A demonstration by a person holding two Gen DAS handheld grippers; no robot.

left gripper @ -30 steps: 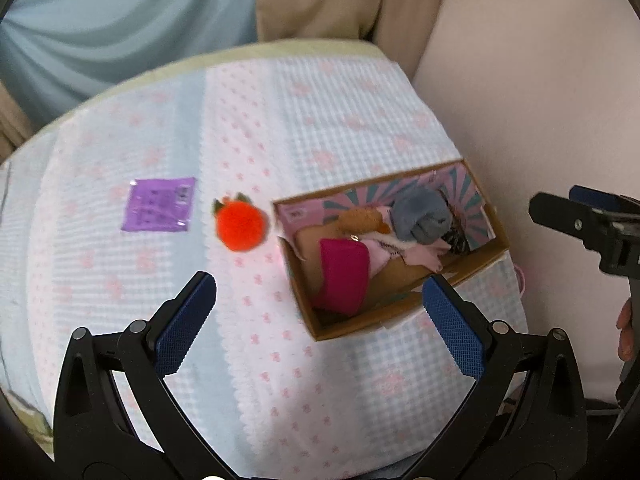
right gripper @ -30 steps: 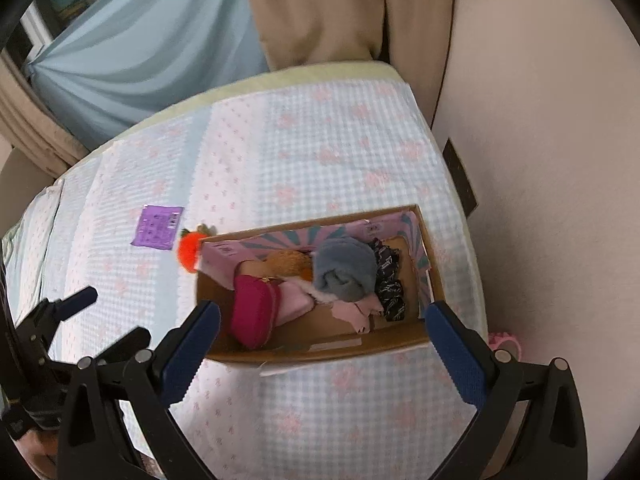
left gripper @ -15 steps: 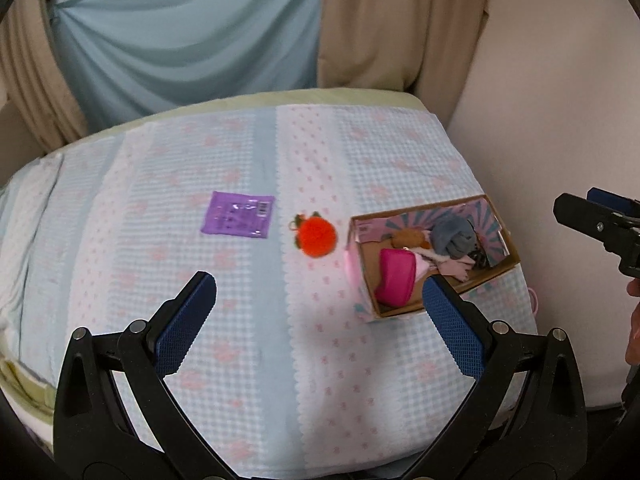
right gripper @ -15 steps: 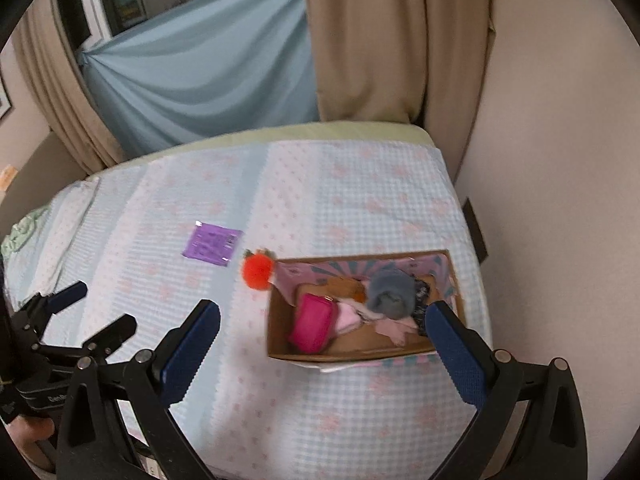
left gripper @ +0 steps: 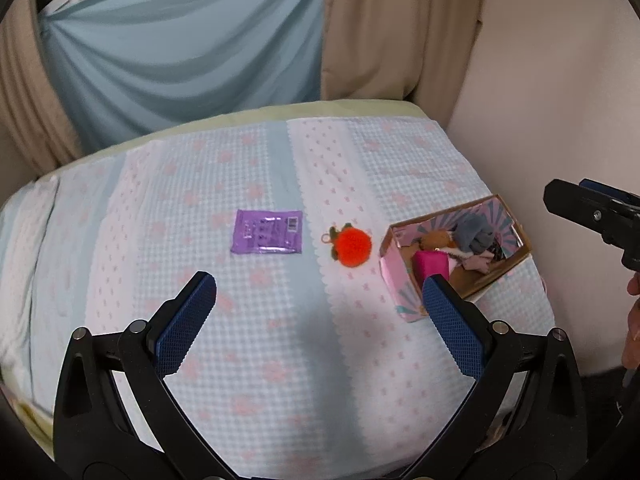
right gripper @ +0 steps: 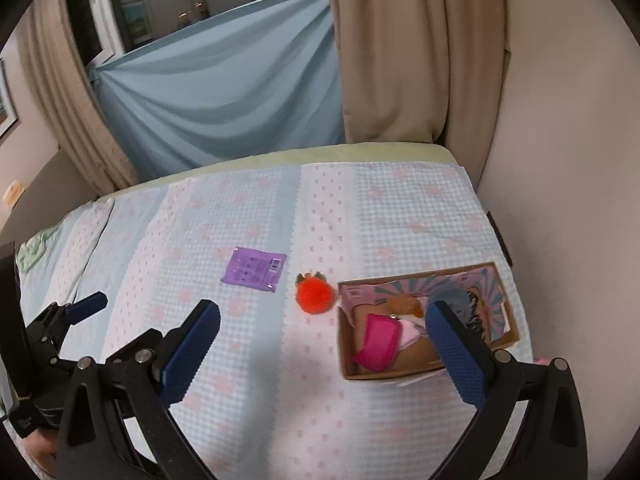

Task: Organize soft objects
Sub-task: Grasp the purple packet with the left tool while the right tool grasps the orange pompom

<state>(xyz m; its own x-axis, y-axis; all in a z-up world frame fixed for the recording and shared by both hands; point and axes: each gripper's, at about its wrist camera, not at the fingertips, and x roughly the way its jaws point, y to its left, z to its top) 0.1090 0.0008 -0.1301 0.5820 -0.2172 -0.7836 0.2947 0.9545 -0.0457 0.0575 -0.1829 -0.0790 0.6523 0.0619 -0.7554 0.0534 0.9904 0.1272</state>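
An orange plush ball [left gripper: 353, 247] with a small loop lies on the bed just left of an open cardboard box [left gripper: 400, 280]. The box holds a pink pouch [left gripper: 432, 264], a grey cloth [left gripper: 474, 232] and other soft items. A purple packet [left gripper: 267, 237] lies flat further left. My left gripper [left gripper: 316, 312] is open and empty, high above the bed's near side. My right gripper [right gripper: 322, 338] is open and empty, also well above the bed. In the right wrist view the ball [right gripper: 316, 297] touches the box [right gripper: 346, 360], with the packet [right gripper: 255, 268] to their left.
The bed has a pale blue and pink checked cover [left gripper: 280, 160]. A beige wall [left gripper: 540, 100] runs along its right side close to the box. Blue fabric [left gripper: 180, 48] and tan curtains [left gripper: 380, 28] hang behind the far edge.
Both grippers have pulled back and up from the box, so the bed, ball and packet look smaller and the curtains show. Both stay open. The objects have not moved.
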